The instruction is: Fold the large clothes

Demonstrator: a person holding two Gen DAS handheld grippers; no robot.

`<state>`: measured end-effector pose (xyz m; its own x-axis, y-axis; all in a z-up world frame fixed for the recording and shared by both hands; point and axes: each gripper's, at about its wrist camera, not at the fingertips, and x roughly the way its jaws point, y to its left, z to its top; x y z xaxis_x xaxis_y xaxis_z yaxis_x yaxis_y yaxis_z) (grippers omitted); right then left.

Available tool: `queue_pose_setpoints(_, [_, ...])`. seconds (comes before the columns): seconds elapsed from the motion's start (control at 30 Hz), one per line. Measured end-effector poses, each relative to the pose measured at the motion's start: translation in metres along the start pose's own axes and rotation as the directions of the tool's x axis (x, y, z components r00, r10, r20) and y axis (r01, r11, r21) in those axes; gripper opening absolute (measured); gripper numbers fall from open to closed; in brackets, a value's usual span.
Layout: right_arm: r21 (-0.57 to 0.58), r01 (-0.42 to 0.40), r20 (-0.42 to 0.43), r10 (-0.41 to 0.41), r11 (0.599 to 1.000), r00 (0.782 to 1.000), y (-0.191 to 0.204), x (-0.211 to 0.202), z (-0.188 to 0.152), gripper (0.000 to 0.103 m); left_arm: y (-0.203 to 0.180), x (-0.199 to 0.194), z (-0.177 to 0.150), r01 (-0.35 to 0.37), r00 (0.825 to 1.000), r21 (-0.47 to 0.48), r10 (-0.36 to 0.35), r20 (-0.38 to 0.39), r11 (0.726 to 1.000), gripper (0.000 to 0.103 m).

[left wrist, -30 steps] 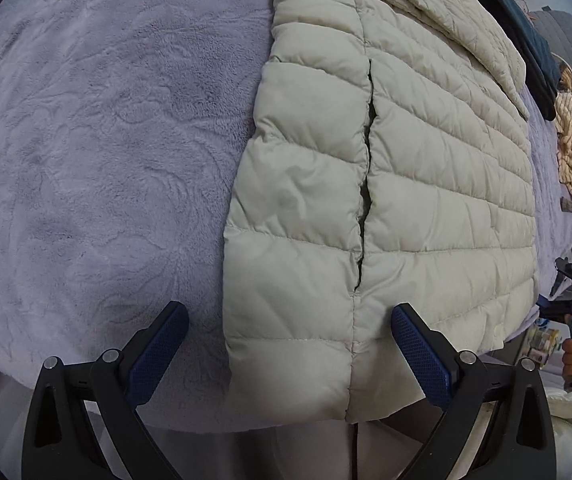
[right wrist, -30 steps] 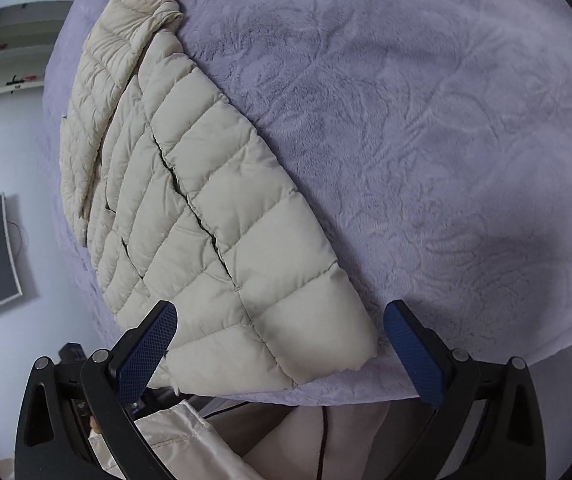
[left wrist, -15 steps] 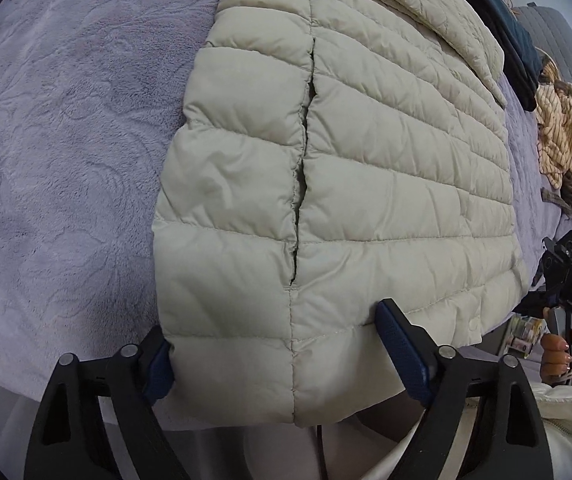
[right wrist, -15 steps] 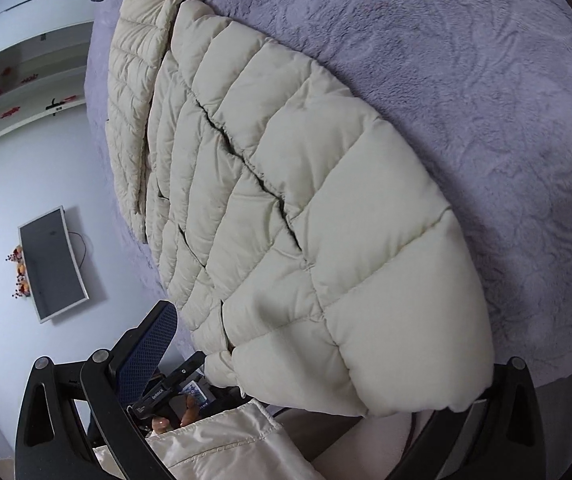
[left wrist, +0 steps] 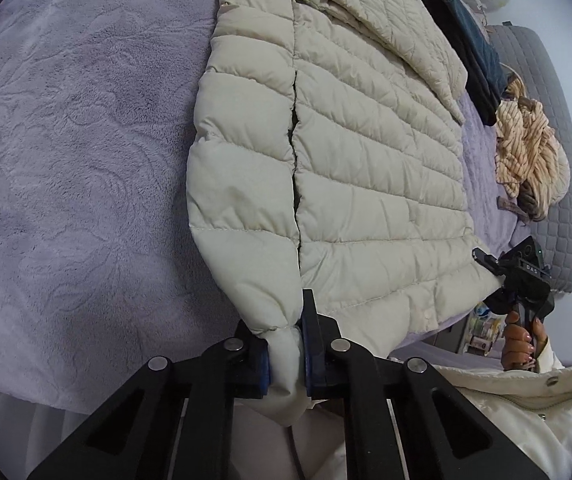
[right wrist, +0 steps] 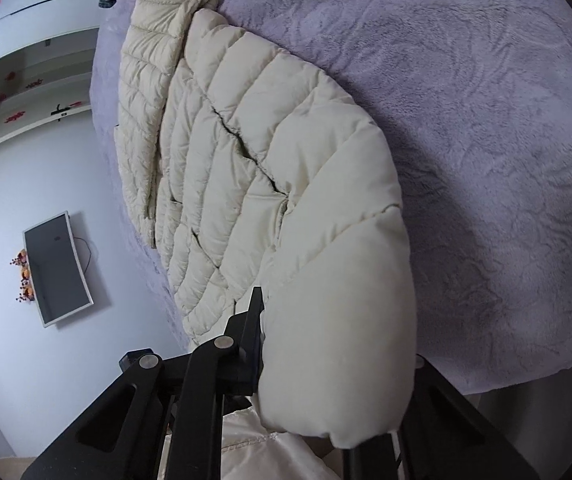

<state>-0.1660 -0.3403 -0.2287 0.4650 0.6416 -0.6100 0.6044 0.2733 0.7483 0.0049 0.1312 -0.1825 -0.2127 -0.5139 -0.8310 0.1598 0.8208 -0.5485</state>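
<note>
A cream quilted puffer jacket (left wrist: 366,168) lies on the lilac plush bedspread (left wrist: 78,152), its hem at the near bed edge. My left gripper (left wrist: 286,356) is shut on the hem's left corner, fabric bunched between the blue pads. In the right wrist view the jacket (right wrist: 270,176) fills the middle; my right gripper (right wrist: 334,376) is closed on the hem's other corner, and the puffy fabric hides its right finger. The right gripper also shows in the left wrist view (left wrist: 522,280) at the hem's right end.
Dark blue jeans (left wrist: 466,36) and a striped beige garment (left wrist: 526,148) lie on the bed to the right of the jacket. A grey quilted headboard (left wrist: 566,152) lies beyond them. A wall-mounted screen (right wrist: 58,268) and shelves (right wrist: 26,84) show past the bed.
Both grippers moved in onto the jacket's hem and closed on its corners. The hem is now bunched and lifted slightly off the bedspread.
</note>
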Motion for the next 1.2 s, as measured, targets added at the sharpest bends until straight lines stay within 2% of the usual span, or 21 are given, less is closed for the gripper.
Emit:
queue_pose_setpoints(0.17, [-0.070,-0.084,-0.004,0.084,0.994,0.996,0.027,-0.010,0.003,0.016,-0.005,-0.023,0.007,0.082,0.995,-0.011,-0.082,0.049,0.997,0.010])
queue_pose_setpoints(0.3, [-0.138,-0.128,-0.003,0.129,0.982,0.992,0.055,-0.020,0.010,0.015,-0.010,-0.047,0.019,0.141,0.984,-0.008,-0.139,0.113,0.990,0.010])
queue_pose_setpoints(0.57, [-0.227,-0.250,0.033,0.264,0.941,0.964,0.111,-0.040,0.031,0.015,-0.027,-0.104,0.059,0.245,0.927,0.019,-0.240,0.287,0.969,0.010])
queue_pose_setpoints(0.73, [-0.310,-0.278,0.047,0.306,0.909,0.951,0.154,-0.050,0.055,0.015,-0.041,-0.130,0.097,0.245,0.892,0.064,-0.251,0.375,0.967,0.010])
queue_pose_setpoints(0.87, [-0.360,-0.275,0.051,0.313,0.892,0.948,0.184,-0.050,0.081,0.015,-0.048,-0.140,0.136,0.207,0.878,0.070,-0.217,0.426,0.976,0.010])
queue_pose_setpoints(1.0, [-0.398,-0.257,0.049,0.300,0.881,0.953,0.215,-0.039,0.110,0.015,-0.053,-0.141,0.172,0.153,0.875,0.080,-0.173,0.452,0.985,0.010])
queue_pose_setpoints(1.1, [-0.402,-0.240,0.053,0.284,0.884,0.957,0.228,-0.027,0.134,0.015,-0.049,-0.136,0.198,0.144,0.877,0.064,-0.157,0.454,0.988,0.010])
queue_pose_setpoints(1.2, [-0.380,-0.228,0.064,0.271,0.897,0.960,0.233,-0.012,0.161,0.015,-0.042,-0.124,0.223,0.115,0.886,0.044,-0.122,0.448,0.992,0.010])
